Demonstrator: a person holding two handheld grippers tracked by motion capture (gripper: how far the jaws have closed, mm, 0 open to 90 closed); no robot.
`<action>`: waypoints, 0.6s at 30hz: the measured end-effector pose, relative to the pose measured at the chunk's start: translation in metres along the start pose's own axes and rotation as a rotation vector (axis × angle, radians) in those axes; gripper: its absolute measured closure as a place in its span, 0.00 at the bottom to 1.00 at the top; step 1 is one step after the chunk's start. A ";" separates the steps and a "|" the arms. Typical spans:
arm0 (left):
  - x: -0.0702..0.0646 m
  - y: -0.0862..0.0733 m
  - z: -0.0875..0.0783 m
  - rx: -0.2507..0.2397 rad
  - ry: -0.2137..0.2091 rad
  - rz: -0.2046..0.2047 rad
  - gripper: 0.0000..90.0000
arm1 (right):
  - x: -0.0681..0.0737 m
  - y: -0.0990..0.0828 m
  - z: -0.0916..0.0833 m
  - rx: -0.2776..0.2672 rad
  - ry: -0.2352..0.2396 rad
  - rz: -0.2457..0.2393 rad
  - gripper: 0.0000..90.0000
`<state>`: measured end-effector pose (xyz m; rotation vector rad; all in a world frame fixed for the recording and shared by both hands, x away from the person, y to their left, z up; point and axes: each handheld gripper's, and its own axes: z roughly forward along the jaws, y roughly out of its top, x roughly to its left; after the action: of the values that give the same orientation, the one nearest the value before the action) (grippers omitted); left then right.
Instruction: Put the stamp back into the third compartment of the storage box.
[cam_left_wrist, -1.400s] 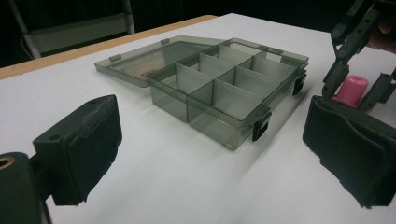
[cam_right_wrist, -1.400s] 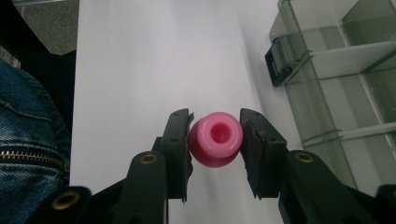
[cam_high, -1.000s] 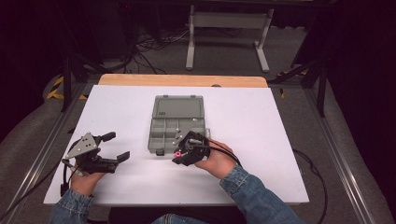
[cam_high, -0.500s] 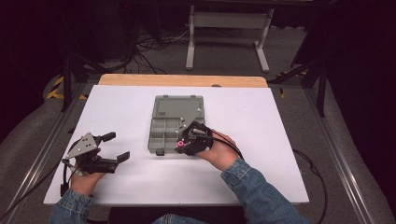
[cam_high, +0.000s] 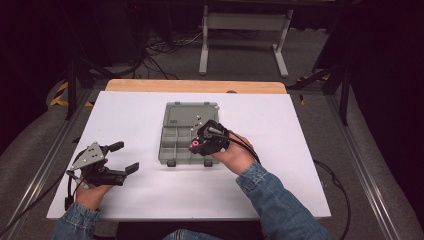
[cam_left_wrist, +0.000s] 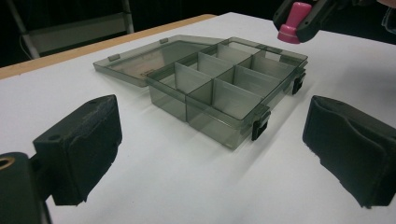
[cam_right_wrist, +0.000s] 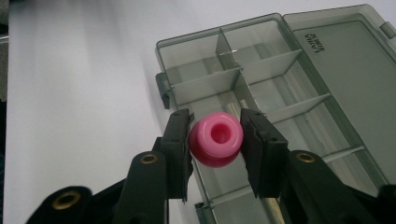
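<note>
We have the small pink plastic bead with a round hole clamped between the pads of our right tool, and it hangs above the near compartments of the smoky grey translucent plastic organiser box, whose lid lies folded flat open on the white table. Our left tool rests on the table well apart from the box, jaws wide apart and holding nothing. We judge the step in hand to be carrying the bead to a compartment. Next we would need to pick one cell, lower the bead between its dividers and only then let the pads part, so it doesn't bounce out
</note>
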<state>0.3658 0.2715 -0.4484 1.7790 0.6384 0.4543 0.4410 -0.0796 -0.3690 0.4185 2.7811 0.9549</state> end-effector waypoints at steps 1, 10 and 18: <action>0.000 0.000 0.000 0.001 0.000 0.000 0.06 | -0.002 0.000 0.000 -0.002 -0.001 0.004 0.72; 0.000 0.000 0.000 -0.002 0.000 -0.001 0.06 | -0.019 0.002 0.003 -0.018 -0.016 0.021 0.71; 0.000 0.000 0.000 -0.002 0.000 0.000 0.06 | -0.029 0.002 0.008 -0.014 -0.044 0.039 0.72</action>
<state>0.3660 0.2715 -0.4486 1.7774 0.6379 0.4551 0.4712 -0.0827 -0.3718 0.4874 2.7348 0.9604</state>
